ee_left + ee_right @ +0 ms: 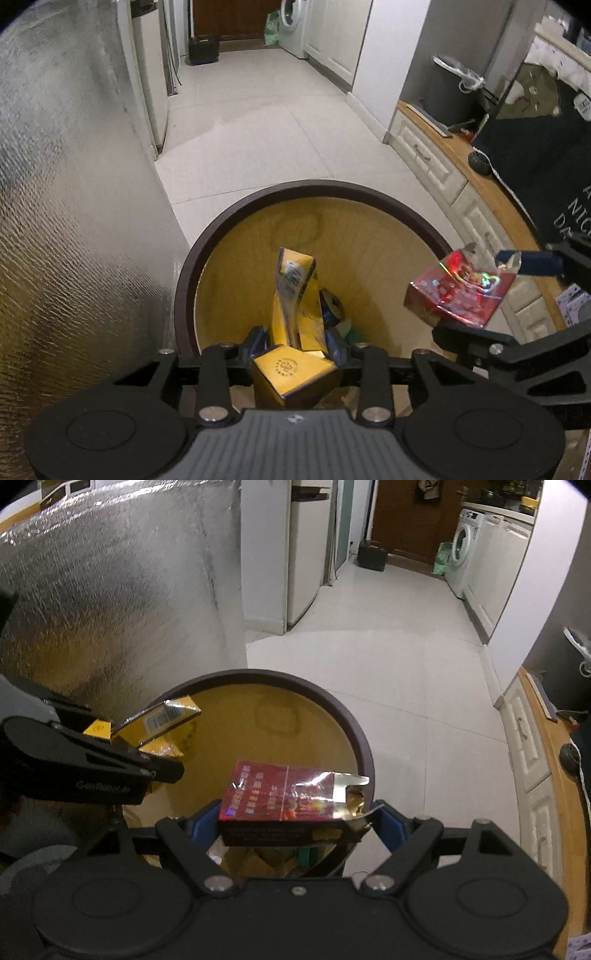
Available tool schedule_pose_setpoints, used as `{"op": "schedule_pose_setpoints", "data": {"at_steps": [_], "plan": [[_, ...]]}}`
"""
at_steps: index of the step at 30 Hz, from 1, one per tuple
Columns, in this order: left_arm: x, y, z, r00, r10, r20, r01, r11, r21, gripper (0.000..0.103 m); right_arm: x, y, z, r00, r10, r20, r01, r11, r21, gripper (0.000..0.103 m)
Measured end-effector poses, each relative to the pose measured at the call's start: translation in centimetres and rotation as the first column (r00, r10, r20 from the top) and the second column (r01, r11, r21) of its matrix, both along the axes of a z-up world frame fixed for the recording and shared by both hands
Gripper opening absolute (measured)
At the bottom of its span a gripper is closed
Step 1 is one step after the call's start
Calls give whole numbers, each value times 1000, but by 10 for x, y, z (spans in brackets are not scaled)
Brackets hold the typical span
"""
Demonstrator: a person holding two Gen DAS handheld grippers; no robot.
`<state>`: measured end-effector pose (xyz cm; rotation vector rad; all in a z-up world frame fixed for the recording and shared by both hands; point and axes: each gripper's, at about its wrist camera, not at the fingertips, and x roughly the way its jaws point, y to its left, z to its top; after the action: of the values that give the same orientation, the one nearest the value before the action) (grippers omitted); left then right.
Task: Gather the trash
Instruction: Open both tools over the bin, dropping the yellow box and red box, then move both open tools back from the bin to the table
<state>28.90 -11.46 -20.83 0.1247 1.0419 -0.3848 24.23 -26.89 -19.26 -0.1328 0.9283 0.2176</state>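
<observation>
I am holding both grippers over the round trash bin with a dark brown rim and yellowish inner wall [236, 236], which is standing on the pale tiled floor [258, 122] beside a silver foil-covered surface [74, 184].

My left gripper [297, 349] is pinching a crumpled yellow cardboard packet [291, 369] between its blue pads, directly above the bin's opening. The packet's torn top flap is pointing down toward the bin's inside, where I am seeing more scraps lying at the bottom, though I cannot tell what they are.

My right gripper [295, 821] is clamping a glossy red cigarette box with a torn foil top [284, 794] across its width, just over the bin's near right rim [364, 746]. In the left wrist view the red box [456, 295] is hanging beside the bin's right edge, apart from the yellow packet.

A white washing machine [461, 554] is standing far down the corridor.
</observation>
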Motion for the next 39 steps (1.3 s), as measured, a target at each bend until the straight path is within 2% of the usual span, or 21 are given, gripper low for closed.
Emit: {"op": "schedule_pose_setpoints", "data": {"at_steps": [2,5,16,18,20,28,31,39], "plan": [[0,-3,-1,1000,-9,-4,9,1000,1,57,4,1,-1,1000,16,-11,-16,1000,-4,85],[-2,-2,0,1000,-12,-3,12,1000,-8,65,6,2,-1,999,34,-25,-34,999,-12,85],[-6,6,9,1000,15,15,-15,1000,-8,77,13,14,-8,990,122,-73,-124,992,-29,86],[-6,9,10,999,28,20,-28,1000,-8,81,15,17,-8,988,135,-78,-137,990,-26,86],[-6,14,12,998,57,34,-56,998,-15,91,17,18,-9,985,151,-87,-154,988,-24,86],[-6,23,13,994,103,30,-102,995,-20,97,14,26,-13,967,218,-133,-220,975,-6,90],[-8,23,11,994,107,23,-107,994,-10,99,11,23,-11,971,200,-131,-201,980,4,102],[-12,26,12,992,121,19,-121,992,-25,103,4,15,-8,981,154,-118,-153,988,18,103]]}}
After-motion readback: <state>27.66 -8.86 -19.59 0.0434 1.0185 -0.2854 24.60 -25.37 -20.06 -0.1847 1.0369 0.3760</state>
